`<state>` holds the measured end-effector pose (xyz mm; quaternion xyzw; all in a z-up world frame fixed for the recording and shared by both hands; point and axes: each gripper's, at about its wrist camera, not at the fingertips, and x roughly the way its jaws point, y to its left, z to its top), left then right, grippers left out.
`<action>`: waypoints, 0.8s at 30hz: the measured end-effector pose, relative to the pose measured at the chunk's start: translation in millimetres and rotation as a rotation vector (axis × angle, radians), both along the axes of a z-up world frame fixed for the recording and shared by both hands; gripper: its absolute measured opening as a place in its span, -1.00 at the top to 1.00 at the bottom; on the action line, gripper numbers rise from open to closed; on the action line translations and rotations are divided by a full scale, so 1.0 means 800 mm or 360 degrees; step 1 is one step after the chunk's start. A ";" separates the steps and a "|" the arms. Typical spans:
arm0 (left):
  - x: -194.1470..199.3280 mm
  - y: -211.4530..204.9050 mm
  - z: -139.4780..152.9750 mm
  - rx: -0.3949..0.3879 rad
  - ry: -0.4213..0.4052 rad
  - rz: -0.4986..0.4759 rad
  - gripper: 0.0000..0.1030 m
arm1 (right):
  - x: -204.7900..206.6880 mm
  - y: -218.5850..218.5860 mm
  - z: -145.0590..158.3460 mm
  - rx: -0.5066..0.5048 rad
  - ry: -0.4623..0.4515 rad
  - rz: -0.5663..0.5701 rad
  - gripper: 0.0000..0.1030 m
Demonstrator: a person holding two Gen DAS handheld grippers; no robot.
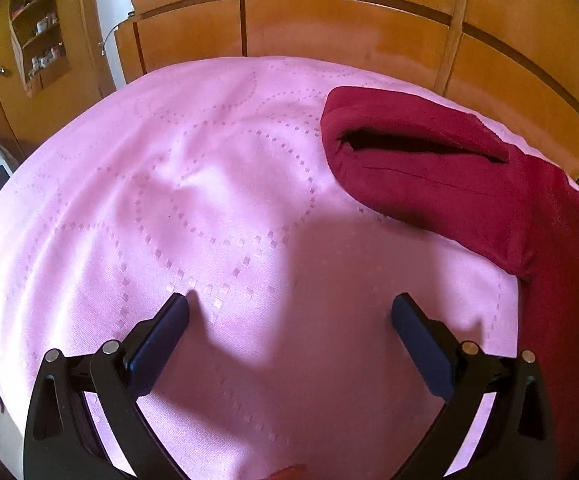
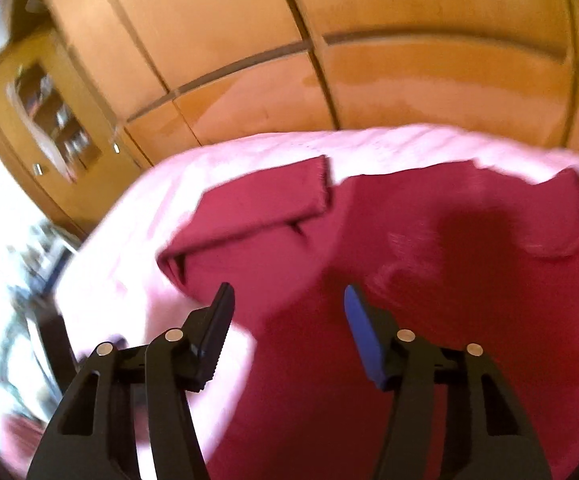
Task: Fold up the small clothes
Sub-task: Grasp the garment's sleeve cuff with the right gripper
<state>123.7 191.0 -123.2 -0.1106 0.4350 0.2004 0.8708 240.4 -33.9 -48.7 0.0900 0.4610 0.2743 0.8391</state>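
Observation:
A dark red garment (image 1: 469, 184) lies on the pink bedspread (image 1: 209, 200) at the right of the left wrist view, one sleeve with its open cuff stretched toward the left. My left gripper (image 1: 289, 308) hovers over bare pink cloth, open and empty, left of the garment. The right wrist view is blurred: the red garment (image 2: 409, 280) fills its lower right, a sleeve (image 2: 257, 204) folded across toward the left. My right gripper (image 2: 287, 300) sits just above the garment's body, jaws apart with nothing pinched between them.
Orange wooden wardrobe doors (image 1: 329, 28) stand right behind the bed. At the far left hangs a shelf unit (image 1: 39, 28) with small items. The bed's left edge (image 2: 73, 280) drops to a cluttered floor.

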 end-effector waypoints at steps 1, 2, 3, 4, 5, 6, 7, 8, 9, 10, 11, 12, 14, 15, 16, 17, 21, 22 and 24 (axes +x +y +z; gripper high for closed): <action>-0.001 -0.002 -0.001 0.0009 -0.0001 0.0001 -0.96 | 0.016 0.006 -0.006 0.0071 0.0063 -0.0018 -0.11; -0.002 -0.002 -0.002 0.0017 0.0003 0.0002 -0.96 | 0.031 0.012 -0.012 0.0121 0.0122 -0.0042 -0.11; -0.002 -0.004 -0.003 0.0028 0.0016 0.0002 -0.96 | 0.041 0.017 -0.017 0.0145 0.0156 -0.0058 -0.11; -0.003 -0.005 -0.005 0.0031 0.0027 0.0001 -0.96 | 0.058 0.025 -0.026 0.0169 0.0202 -0.0081 -0.11; -0.004 -0.005 -0.005 0.0030 0.0029 0.0000 -0.96 | 0.067 0.029 -0.031 0.0184 0.0230 -0.0097 -0.11; -0.005 -0.005 -0.006 0.0023 0.0028 -0.0002 -0.96 | 0.078 0.033 -0.036 0.0217 0.0264 -0.0119 -0.11; -0.007 -0.005 -0.005 0.0017 0.0027 -0.0003 -0.96 | 0.087 0.036 -0.042 0.0255 0.0294 -0.0143 -0.11; -0.008 -0.004 -0.004 0.0005 0.0025 -0.0004 -0.96 | 0.098 0.037 -0.049 0.0291 0.0342 -0.0195 -0.11; -0.007 -0.002 -0.005 0.0001 0.0023 -0.0004 -0.96 | 0.105 0.038 -0.055 0.0312 0.0374 -0.0239 -0.06; -0.005 -0.003 -0.006 0.0003 0.0024 -0.0005 -0.96 | 0.112 0.037 -0.061 0.0338 0.0405 -0.0285 0.01; -0.004 -0.003 -0.006 0.0008 0.0024 -0.0005 -0.96 | 0.120 0.035 -0.070 0.0373 0.0457 -0.0346 0.03; -0.005 -0.004 -0.006 0.0015 0.0022 -0.0004 -0.96 | 0.124 0.033 -0.077 0.0395 0.0493 -0.0385 0.18; -0.006 -0.005 -0.006 0.0021 0.0015 -0.0003 -0.96 | 0.131 0.028 -0.092 0.0447 0.0563 -0.0470 0.55; -0.006 -0.005 -0.007 0.0024 0.0014 -0.0003 -0.96 | 0.133 0.027 -0.097 0.0463 0.0575 -0.0483 0.69; -0.006 -0.006 -0.007 0.0028 0.0014 -0.0003 -0.96 | 0.134 0.025 -0.100 0.0492 0.0580 -0.0488 0.80; -0.007 -0.006 -0.007 0.0032 0.0015 -0.0003 -0.97 | 0.137 0.024 -0.102 0.0508 0.0571 -0.0484 0.82; -0.010 -0.010 -0.005 0.0042 0.0023 -0.0005 -0.97 | 0.128 0.020 -0.076 0.0509 0.0437 -0.0406 0.85; -0.010 -0.010 -0.004 0.0039 0.0029 -0.0007 -0.96 | 0.125 0.018 -0.069 0.0512 0.0409 -0.0389 0.85; -0.008 -0.012 0.000 0.0027 0.0035 -0.0014 -0.96 | 0.114 0.010 -0.048 0.0505 0.0330 -0.0352 0.85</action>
